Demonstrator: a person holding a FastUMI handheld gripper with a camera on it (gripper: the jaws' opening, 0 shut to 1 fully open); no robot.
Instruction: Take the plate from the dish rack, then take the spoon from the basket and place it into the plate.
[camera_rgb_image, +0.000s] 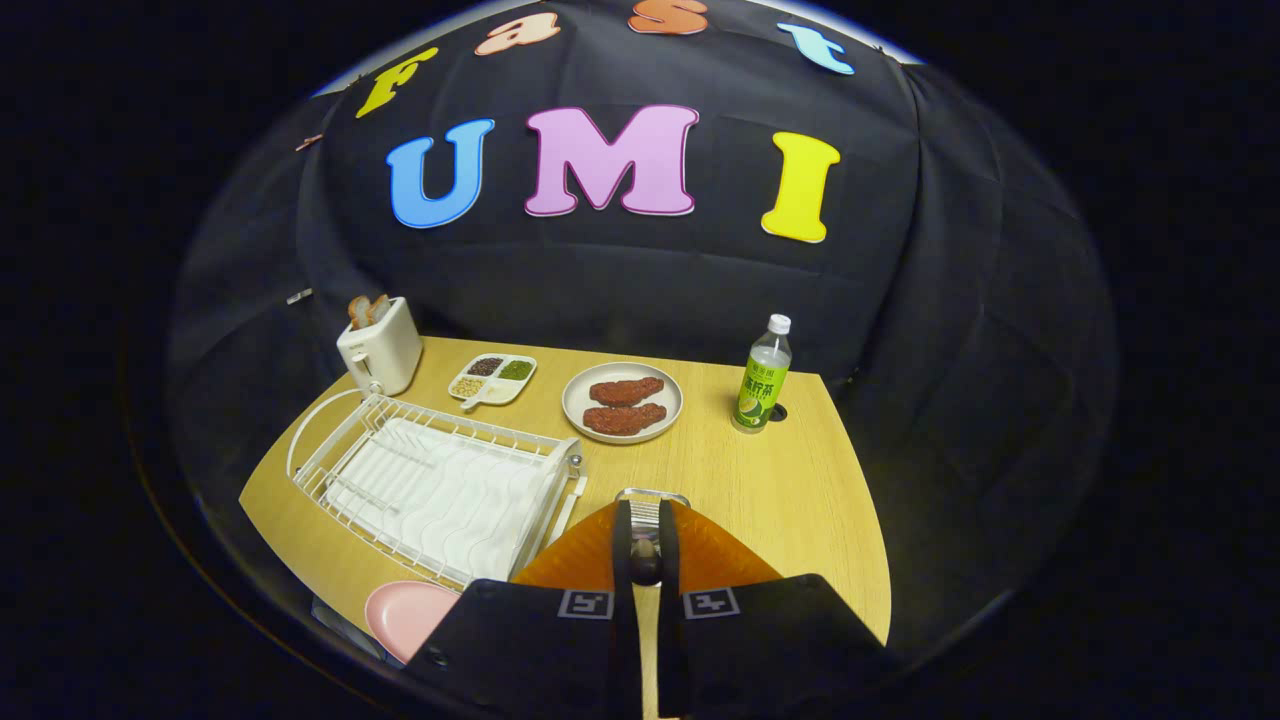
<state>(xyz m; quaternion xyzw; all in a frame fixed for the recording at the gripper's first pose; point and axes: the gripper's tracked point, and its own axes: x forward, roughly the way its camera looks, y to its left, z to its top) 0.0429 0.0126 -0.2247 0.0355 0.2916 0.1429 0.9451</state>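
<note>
The pink plate (405, 612) lies flat on the wooden table (790, 500), just left of my fingers and in front of the white dish rack (440, 485), which holds no dishes. An orange basket (560, 562) with a metal handle sits right under my fingertips. My gripper (645, 515) is over the basket, its fingers drawn close together. Between them is a small grey piece, the end of the spoon (645, 560), and both fingers press on it. The remainder of the spoon is hidden by the fingers.
Beyond the rack stand a white toaster (380, 348) with bread, a divided dish of seeds (492, 380) and a round plate with two pieces of meat (622, 402). A green-labelled bottle (763, 378) stands at the far right.
</note>
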